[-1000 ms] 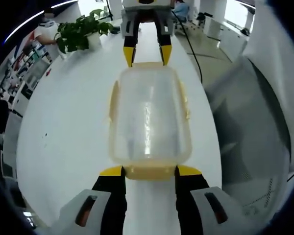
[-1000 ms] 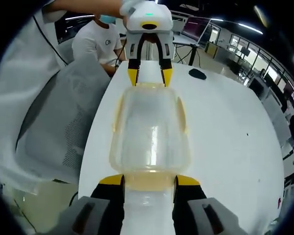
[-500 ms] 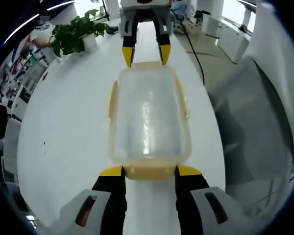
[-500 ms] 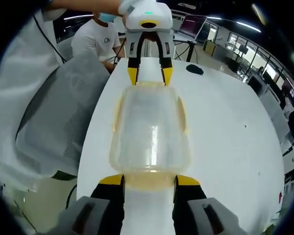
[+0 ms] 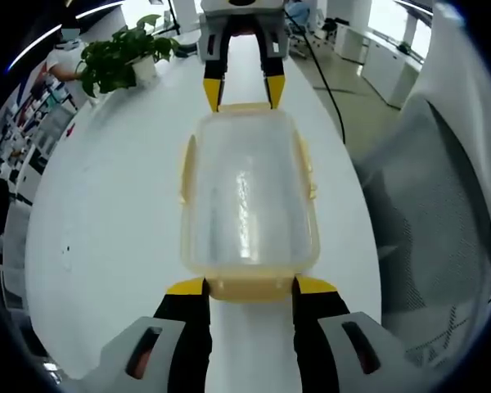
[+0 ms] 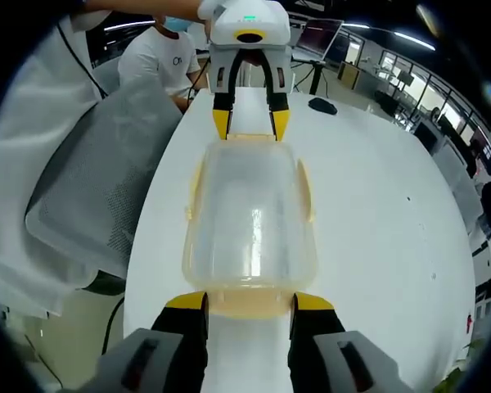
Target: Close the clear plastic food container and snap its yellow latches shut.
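Between both spread tongs, left tongs and right tongs, lies the container

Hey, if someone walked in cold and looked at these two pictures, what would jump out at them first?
The clear plastic food container lying lengthwise in the middle of the white table, lid on, yellow latches at its ends. The left gripper and right gripper face each other across it, fingers straddling the end latches. A potted plant stands at the table's far corner.
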A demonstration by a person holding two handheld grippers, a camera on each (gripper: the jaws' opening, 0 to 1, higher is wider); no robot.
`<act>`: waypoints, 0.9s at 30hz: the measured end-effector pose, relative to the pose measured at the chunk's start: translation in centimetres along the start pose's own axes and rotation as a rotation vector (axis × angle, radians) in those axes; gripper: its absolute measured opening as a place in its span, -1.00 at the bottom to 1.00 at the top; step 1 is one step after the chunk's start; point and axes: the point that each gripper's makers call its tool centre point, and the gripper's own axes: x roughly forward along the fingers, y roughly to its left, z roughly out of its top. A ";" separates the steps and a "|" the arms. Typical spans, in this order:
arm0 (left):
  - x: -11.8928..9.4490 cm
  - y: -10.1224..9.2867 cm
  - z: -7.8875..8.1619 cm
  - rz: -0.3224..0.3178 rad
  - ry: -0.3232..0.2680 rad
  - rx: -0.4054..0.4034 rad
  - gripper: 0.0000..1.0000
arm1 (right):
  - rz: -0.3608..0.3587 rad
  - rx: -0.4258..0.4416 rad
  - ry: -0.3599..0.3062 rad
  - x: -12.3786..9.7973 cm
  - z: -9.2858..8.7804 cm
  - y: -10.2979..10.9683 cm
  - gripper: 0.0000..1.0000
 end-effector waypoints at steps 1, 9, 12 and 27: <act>0.0 0.0 0.0 -0.001 0.001 0.001 -0.27 | 0.000 0.001 0.000 0.0 0.0 0.0 -0.26; 0.7 -0.2 -0.4 -0.005 0.015 0.003 -0.27 | 0.002 -0.005 0.014 0.8 -0.3 0.2 -0.26; 1.0 -0.2 -0.7 -0.003 0.015 0.003 -0.27 | -0.001 -0.010 0.021 1.2 -0.5 0.3 -0.26; 1.7 -0.1 -0.7 -0.014 0.023 -0.002 -0.26 | 0.014 0.002 0.033 1.7 -1.2 0.1 -0.26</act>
